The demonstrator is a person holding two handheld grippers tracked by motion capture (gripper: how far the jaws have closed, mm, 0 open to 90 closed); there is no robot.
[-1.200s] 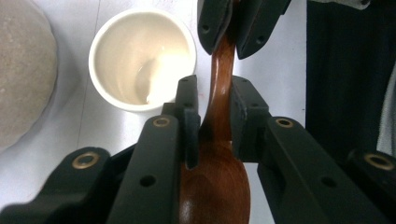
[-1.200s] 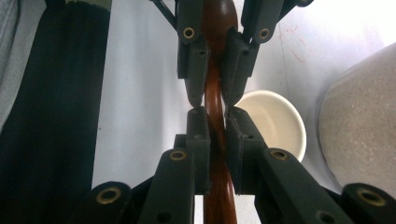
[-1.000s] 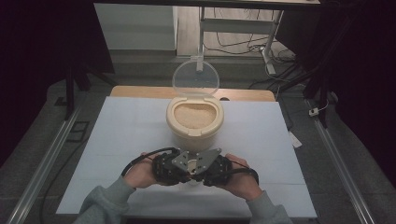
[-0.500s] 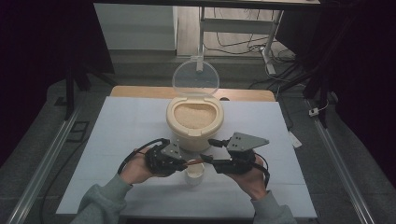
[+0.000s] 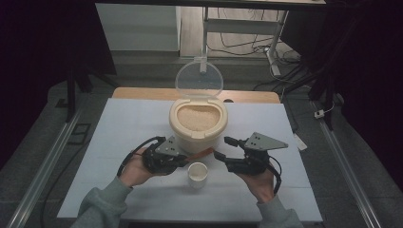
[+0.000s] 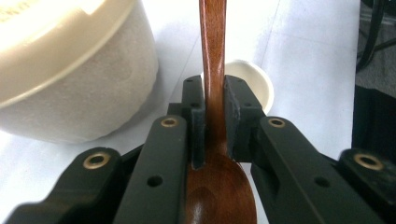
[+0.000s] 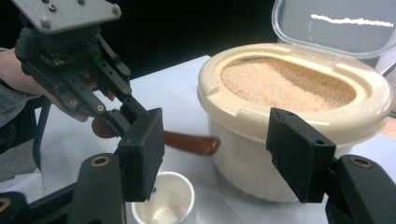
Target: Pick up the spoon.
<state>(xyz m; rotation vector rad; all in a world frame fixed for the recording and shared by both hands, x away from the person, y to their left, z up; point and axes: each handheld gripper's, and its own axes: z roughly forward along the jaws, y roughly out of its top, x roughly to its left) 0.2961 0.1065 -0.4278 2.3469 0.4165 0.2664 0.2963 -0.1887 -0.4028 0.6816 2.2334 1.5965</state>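
My left gripper [image 5: 183, 159] is shut on a brown wooden spoon [image 5: 202, 152], gripped where the handle meets the bowl [image 6: 219, 196]; the handle [image 6: 212, 56] points away over a small white paper cup [image 5: 197, 172]. The cup stands empty in front of a cream container [image 5: 198, 124] filled with pale grains, its clear lid [image 5: 198, 80] tipped up. My right gripper [image 5: 224, 148] hovers to the cup's right. Its jaws have just been opening and nothing lies between its pads [image 7: 140, 154]. The right gripper view has the left gripper [image 7: 116, 123] with the spoon [image 7: 191, 142] beyond it.
The white table top [image 5: 119, 123] has bare room left and right of the container. A wooden strip [image 5: 138, 93] runs along its far edge. Metal rails [image 5: 47, 156] flank the table, and cables lie on the floor behind.
The two grippers were close together in front of the container. The right one has pulled away to the right and opened, while the spoon stays in the left gripper. The cup now shows between them.
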